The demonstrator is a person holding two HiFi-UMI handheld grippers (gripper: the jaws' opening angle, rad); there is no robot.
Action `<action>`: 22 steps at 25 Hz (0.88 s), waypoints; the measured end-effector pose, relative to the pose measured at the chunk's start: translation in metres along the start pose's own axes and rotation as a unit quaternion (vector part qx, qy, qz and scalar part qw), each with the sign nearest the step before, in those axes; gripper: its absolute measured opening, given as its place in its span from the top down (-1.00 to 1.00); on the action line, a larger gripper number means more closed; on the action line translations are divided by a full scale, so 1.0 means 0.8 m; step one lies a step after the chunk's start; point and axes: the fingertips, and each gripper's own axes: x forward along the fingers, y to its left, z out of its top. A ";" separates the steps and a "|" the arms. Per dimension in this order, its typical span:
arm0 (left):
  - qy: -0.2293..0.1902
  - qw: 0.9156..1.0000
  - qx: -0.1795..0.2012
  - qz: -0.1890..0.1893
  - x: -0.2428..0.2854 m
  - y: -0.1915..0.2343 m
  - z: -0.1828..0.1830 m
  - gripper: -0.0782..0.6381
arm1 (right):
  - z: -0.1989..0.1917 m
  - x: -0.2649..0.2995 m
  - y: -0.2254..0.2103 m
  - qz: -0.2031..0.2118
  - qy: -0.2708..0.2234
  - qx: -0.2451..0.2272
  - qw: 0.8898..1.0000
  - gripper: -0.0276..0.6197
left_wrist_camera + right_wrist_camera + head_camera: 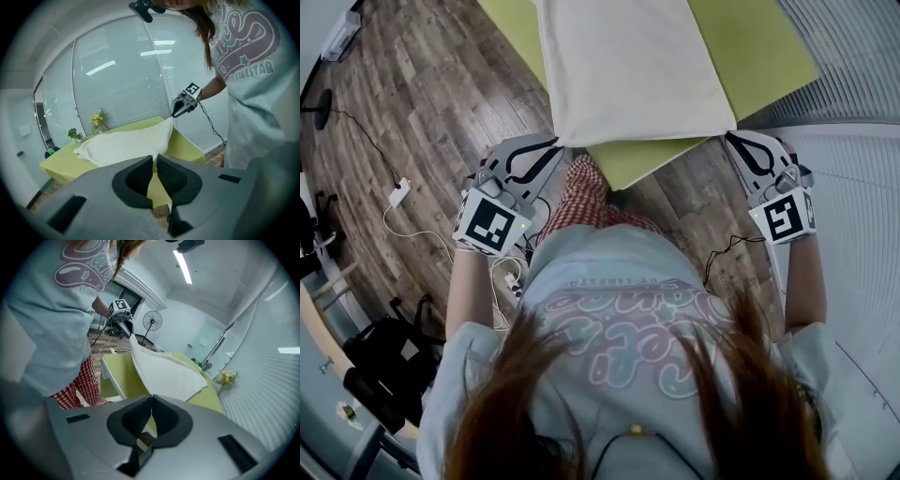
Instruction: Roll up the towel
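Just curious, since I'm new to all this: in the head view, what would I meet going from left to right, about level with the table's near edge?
White plastic plug adapter → left hand-held gripper → cream cloth towel → right hand-held gripper.

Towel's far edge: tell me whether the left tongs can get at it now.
Probably not: the left tongs are shut on a near corner of the towel, and its far edge lies across the table. They'd need to let go first.
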 end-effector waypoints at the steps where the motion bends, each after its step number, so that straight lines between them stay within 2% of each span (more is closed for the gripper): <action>1: 0.001 1.000 0.001 0.000 0.002 0.006 0.000 0.69 | 0.003 0.004 -0.008 -0.005 -0.005 0.004 1.000 0.89; 4: 0.017 1.000 -0.004 -0.005 0.013 0.023 -0.007 0.69 | 0.011 0.017 -0.034 -0.022 -0.019 0.018 0.999 0.89; 8: 0.028 0.999 -0.025 0.014 0.030 0.060 -0.016 0.69 | 0.010 0.044 -0.057 -0.021 -0.023 0.046 0.998 0.89; 11: 0.036 0.998 -0.052 0.021 0.041 0.084 -0.028 0.69 | 0.002 0.067 -0.070 -0.019 -0.011 0.049 0.999 0.88; 15: 0.026 0.994 -0.105 0.034 0.052 0.108 -0.035 0.68 | -0.017 0.087 -0.069 -0.019 0.019 0.059 0.998 0.88; 18: 0.039 0.987 -0.141 0.063 0.052 0.128 -0.049 0.61 | -0.030 0.096 -0.069 -0.031 0.028 0.061 0.997 0.86; 20: 0.045 0.981 -0.159 0.099 0.047 0.145 -0.062 0.60 | -0.032 0.098 -0.078 -0.051 0.016 0.096 0.994 0.85; 22: 0.034 0.976 -0.171 0.130 0.036 0.157 -0.065 0.60 | -0.032 0.097 -0.096 -0.089 0.003 0.136 0.987 0.82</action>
